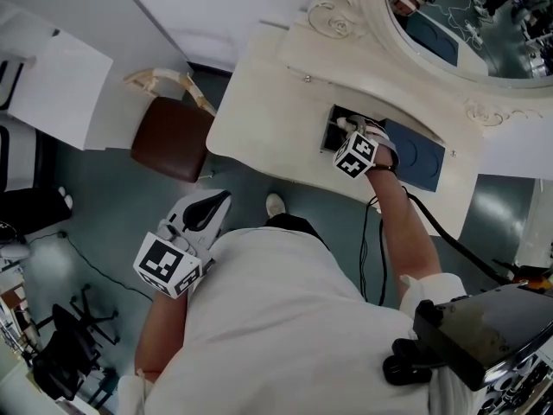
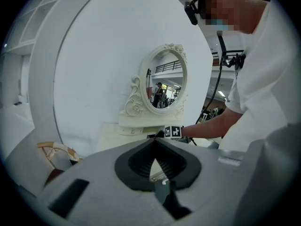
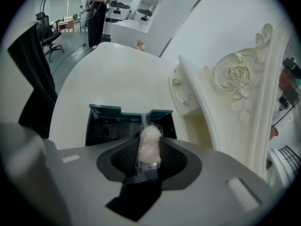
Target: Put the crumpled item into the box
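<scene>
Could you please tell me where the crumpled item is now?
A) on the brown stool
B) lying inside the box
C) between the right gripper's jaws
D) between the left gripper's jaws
C: the right gripper is shut on the crumpled item, with the open box just beyond it.
</scene>
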Motion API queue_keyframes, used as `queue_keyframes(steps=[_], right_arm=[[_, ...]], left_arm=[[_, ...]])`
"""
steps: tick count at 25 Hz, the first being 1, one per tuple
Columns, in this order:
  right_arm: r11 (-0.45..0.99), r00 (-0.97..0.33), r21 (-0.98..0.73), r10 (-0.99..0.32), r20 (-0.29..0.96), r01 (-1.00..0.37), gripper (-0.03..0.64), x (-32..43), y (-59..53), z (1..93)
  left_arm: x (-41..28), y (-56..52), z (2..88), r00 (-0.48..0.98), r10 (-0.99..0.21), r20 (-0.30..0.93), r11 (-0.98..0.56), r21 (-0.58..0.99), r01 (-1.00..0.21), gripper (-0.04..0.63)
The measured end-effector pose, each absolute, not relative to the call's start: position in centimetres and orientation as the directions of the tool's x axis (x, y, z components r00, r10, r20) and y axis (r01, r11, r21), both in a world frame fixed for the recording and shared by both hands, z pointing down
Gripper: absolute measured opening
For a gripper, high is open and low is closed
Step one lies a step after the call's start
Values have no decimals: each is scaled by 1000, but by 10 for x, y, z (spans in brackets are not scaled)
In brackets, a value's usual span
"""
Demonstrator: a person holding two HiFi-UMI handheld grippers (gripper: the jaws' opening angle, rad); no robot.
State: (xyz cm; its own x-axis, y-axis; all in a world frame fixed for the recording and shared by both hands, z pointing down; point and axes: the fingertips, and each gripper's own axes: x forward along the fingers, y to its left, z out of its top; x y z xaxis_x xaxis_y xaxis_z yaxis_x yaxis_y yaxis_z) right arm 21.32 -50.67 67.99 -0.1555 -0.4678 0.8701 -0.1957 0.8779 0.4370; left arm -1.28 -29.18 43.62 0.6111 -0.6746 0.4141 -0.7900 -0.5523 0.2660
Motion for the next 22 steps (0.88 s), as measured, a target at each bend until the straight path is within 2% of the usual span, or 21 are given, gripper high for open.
queue_keyframes(steps=[5,9,15,18,22], right_arm=[[882,-143,424,-456,878,-205,165,212,-506,682],[880,-135,404,-445,885,-249,222,211,-500,677],[836,-124,447,-504,855,-318,230,211,-482,650],[800,-132,478,-552,824,-364,218,203,-465,628],[746,-173,491,-612,772,-451,122,178,-430,595]], left_arm=[[-22,-288,436,615,-674,408,-553,272,-787,0],[-29,-283,435,628,-668,399,-565,277,-777,0],[-46,-261,435,653,-655,380,-591,280,-756,0],[-57,-244,434,670,-644,369,-611,279,-741,0],[-72,-219,431,698,-625,350,-646,271,-714,0]])
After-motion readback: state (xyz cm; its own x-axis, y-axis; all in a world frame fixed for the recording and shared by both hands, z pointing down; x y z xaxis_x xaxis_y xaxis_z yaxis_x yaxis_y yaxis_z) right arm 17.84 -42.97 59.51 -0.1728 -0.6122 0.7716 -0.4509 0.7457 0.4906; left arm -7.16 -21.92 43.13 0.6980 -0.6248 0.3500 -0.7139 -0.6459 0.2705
